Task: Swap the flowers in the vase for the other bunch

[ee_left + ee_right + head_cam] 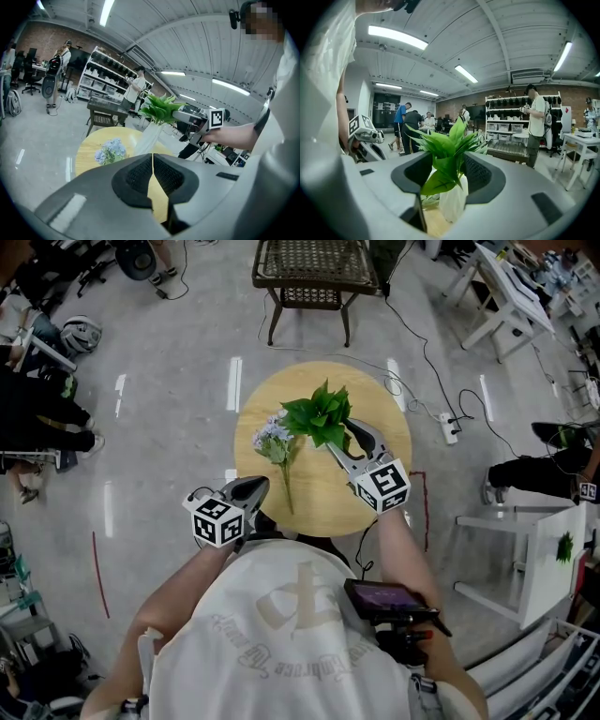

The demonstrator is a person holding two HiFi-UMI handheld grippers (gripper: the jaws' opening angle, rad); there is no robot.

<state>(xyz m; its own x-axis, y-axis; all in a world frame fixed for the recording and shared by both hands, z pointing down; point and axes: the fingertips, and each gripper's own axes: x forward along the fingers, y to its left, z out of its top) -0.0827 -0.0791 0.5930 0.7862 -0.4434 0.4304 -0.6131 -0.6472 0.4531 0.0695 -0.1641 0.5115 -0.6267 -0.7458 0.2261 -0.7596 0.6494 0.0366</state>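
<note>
Head view first: a round wooden table [384,486] sits below the person. The green leafy bunch [319,415] stands near its middle, its leaves covering the vase beneath. The right gripper [349,430] reaches in from the near right, with its tips at the edge of the foliage. The lilac-blue flower bunch [274,439] lies flat on the tabletop just left of the greens, its stem trailing toward the person. The left gripper [255,487] hangs back at the table's near-left edge, well clear of both bunches.

Over to the left gripper view: its jaws are pressed together with nothing between them. Beyond them the lilac-blue flower bunch rests on the wood, and the white vase [149,139] stands upright with the green leafy bunch sprouting from its top. The right gripper comes in level from the right, at leaf height.

Now the right gripper view: its jaws stand well apart, one on either side of the green leafy bunch. The leaves fill the gap, but the pads are not clamped on them. The white vase shows just below and beyond, upright on the table. The left gripper is visible off to the left.
</note>
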